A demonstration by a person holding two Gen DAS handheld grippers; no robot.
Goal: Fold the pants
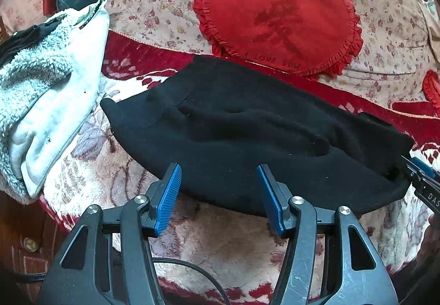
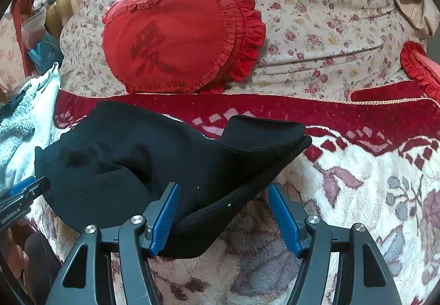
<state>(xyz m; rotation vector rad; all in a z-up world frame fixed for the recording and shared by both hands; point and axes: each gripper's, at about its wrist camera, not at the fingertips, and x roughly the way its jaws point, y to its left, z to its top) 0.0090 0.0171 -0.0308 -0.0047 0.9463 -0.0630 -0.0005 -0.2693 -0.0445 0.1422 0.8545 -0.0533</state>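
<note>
The black pants point(image 1: 247, 134) lie folded in a wide bundle on the cream and red floral blanket point(image 1: 104, 167); they also show in the right wrist view point(image 2: 143, 162). My left gripper point(image 1: 218, 181) is open, its blue pads straddling the near edge of the pants without gripping. My right gripper point(image 2: 224, 200) is open over the pants' near right end, where the waistband edge lies between the pads. Each gripper's tip shows at the edge of the other view: the right one point(image 1: 423, 181) and the left one point(image 2: 24, 195).
A red heart-shaped cushion point(image 1: 277, 22) leans on a floral pillow point(image 1: 154, 2) behind the pants. A white fleece-lined garment point(image 1: 46, 85) lies to the left. A second red cushion point(image 2: 420, 66) sits at the far right.
</note>
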